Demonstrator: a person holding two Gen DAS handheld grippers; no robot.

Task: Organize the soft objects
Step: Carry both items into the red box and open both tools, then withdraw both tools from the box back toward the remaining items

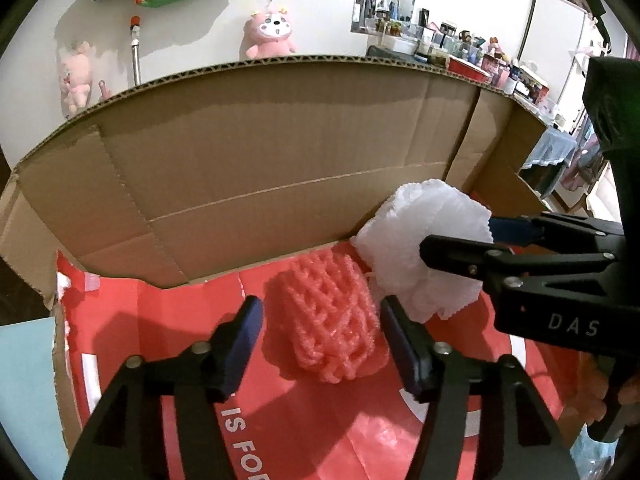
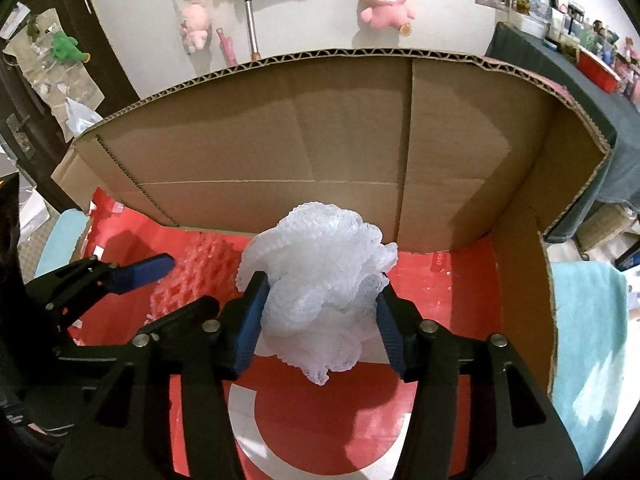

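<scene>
A pink foam net (image 1: 330, 320) lies on the red floor of an open cardboard box (image 1: 256, 152). My left gripper (image 1: 320, 340) is open, its fingers on either side of the net and apart from it. My right gripper (image 2: 318, 320) is shut on a white mesh bath puff (image 2: 320, 280) and holds it above the box floor, just right of the pink net (image 2: 196, 276). In the left wrist view the puff (image 1: 424, 236) and the right gripper (image 1: 460, 240) come in from the right. The left gripper's fingers (image 2: 140, 272) show at the left of the right wrist view.
The box's tall brown back wall (image 2: 320, 140) and right wall (image 2: 520, 280) close in the space. Pink plush toys (image 2: 386, 0) hang on the white wall behind. A light blue towel (image 2: 588, 340) lies outside the box on the right. A cluttered shelf (image 1: 460, 52) stands at the far right.
</scene>
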